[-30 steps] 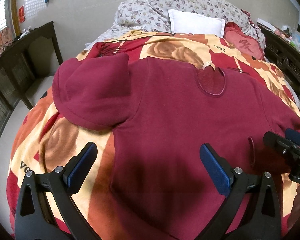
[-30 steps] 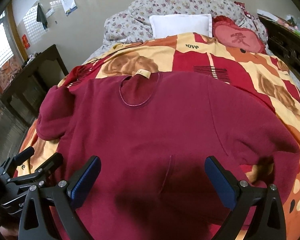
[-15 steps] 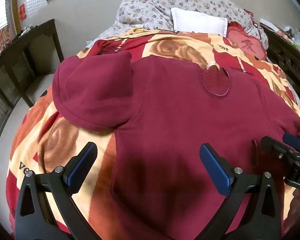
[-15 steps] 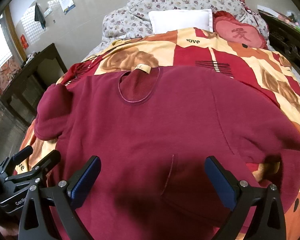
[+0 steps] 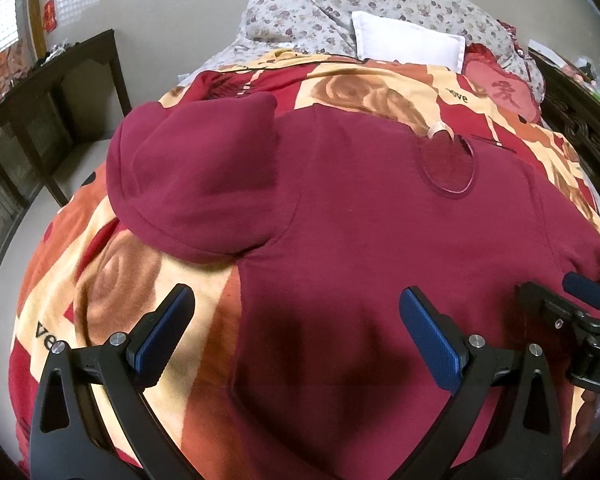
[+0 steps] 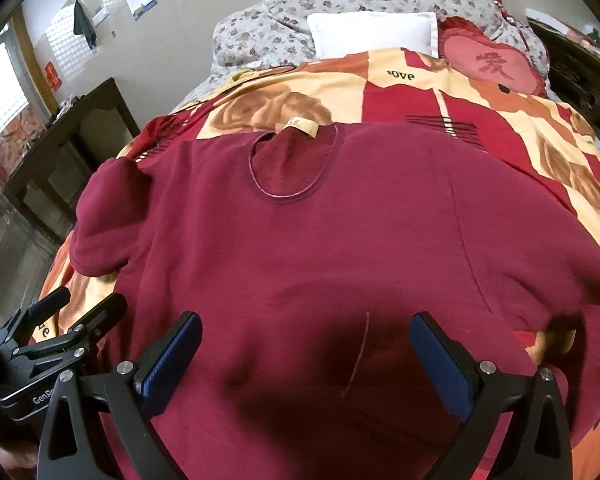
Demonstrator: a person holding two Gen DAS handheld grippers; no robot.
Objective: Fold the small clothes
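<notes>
A dark red sweatshirt (image 5: pixel 360 216) (image 6: pixel 320 248) lies spread front up on the bed, neck hole (image 6: pixel 294 168) toward the pillows. Its left sleeve (image 5: pixel 196 184) is bunched and folded over at the shoulder. My left gripper (image 5: pixel 296 332) hovers open over the lower left side of the body, nothing between its blue pads. My right gripper (image 6: pixel 306 356) is open above the lower middle, over a short seam line (image 6: pixel 358 356). Each gripper shows in the other's view: the right one (image 5: pixel 580 312) at the far right, the left one (image 6: pixel 60 332) at the far left.
The sweatshirt rests on a red, orange and cream rose-patterned blanket (image 5: pixel 112 272) (image 6: pixel 440 92). At the head lie a floral quilt (image 6: pixel 380 4), a white pillow (image 6: pixel 372 32) and a red heart cushion (image 6: pixel 496 64). Dark wooden furniture (image 5: pixel 40 120) stands left of the bed.
Both grippers have edged forward and lower over the sweatshirt, so the garment looks larger and nearer. Both stay open. The cloth has not moved.
</notes>
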